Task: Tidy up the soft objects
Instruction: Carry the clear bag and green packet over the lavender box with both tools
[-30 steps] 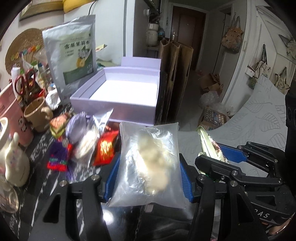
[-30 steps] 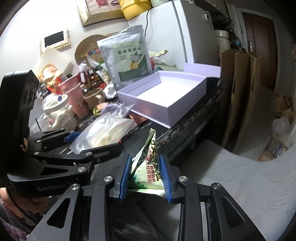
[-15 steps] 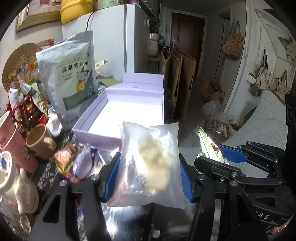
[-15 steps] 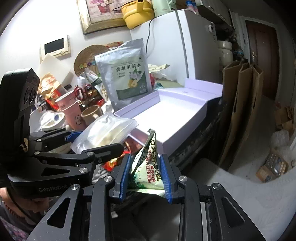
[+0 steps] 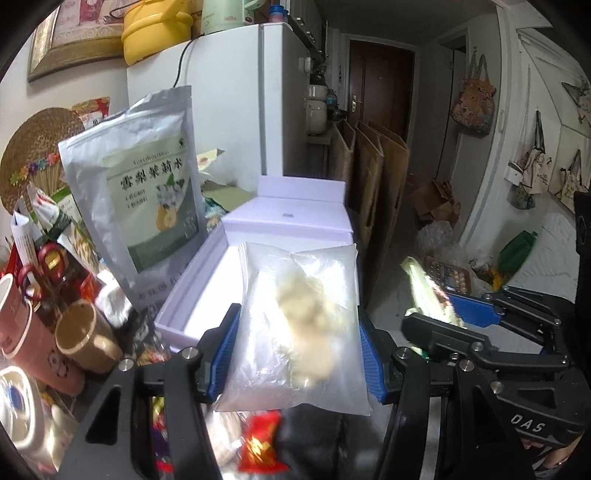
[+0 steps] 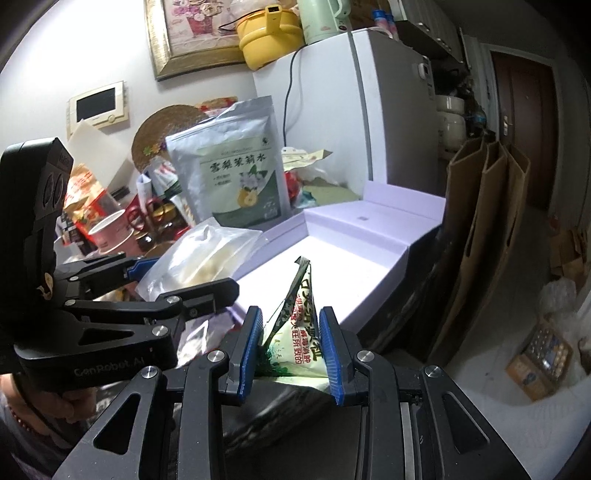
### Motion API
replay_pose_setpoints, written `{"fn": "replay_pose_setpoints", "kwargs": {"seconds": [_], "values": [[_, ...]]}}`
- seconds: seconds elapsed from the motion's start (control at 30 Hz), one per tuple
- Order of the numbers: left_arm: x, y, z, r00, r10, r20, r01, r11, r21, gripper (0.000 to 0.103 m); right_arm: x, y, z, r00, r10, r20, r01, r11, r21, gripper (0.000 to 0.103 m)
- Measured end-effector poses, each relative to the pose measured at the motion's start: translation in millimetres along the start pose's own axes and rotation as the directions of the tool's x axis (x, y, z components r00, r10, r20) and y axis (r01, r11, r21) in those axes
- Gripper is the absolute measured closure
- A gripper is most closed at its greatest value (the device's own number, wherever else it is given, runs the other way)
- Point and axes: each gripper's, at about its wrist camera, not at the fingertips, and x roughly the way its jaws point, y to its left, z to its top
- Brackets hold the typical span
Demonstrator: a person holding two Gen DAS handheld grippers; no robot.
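The left hand-held gripper (image 5: 299, 347) has its blue pads pressed against both sides of a clear plastic bag with a pale, lumpy filling (image 5: 299, 317), and the bag stands up between the fingers, in the air in front of the shallow lilac cardboard box (image 5: 192, 295), whose white inside lies open. The right hand-held gripper (image 6: 291, 341) is drawn in narrow on a small green and white foil sachet printed with red characters (image 6: 295, 325), pinched at its base so that its pointed top sticks up above the near edge of the same box. The two tools sit side by side, the left one seen from the right camera as a black frame with the clear bag poking out of it. A tall silver stand-up pouch with a green label (image 5: 144, 192) leans just beside the box on its left side, in front of a white refrigerator (image 6: 354, 110) that carries a yellow pot (image 6: 269, 33). On the cluttered worktop (image 5: 146, 328) to the left are a tan mug (image 5: 86, 339), a pink cup (image 5: 26, 336) and red-handled scissors (image 5: 40, 269), and a red sweet wrapper (image 5: 260, 443) lies below the left tool. Flattened brown cardboard sheets (image 6: 480, 229) lean to the right of the box.
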Motion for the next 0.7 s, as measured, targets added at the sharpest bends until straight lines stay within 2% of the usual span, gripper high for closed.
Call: {"fn": "replay_pose_setpoints", "kwargs": {"seconds": [0.1,0.27,0.47,0.7], "values": [[9.2,7.7,10.0,1.000,-0.008,0.001,0.008,1.000,0.001,0.046,7.8,-6.6,10.1,1.000,-0.003,0.003,0.002,1.000,0.008,0.071],[24.6,18.0,26.0,1.000,0.030,0.008,-0.030,0.999,0.017,0.046,22.1,-17.9,26.9,1.000,-0.022,0.009,0.021,1.000,0.013,0.071],[46.4,27.0,46.5,0.999,0.042,0.005,-0.043,0.998,0.035,0.046,48.4,-31.6,43.3,0.999,-0.045,-0.025,0.045,0.999,0.017,0.071],[70.2,31.9,65.7,0.999,0.017,-0.027,-0.016,1.000,0.016,0.046,71.9,-44.3,60.4,0.997,-0.057,-0.052,0.059,0.998,0.033,0.071]]}}
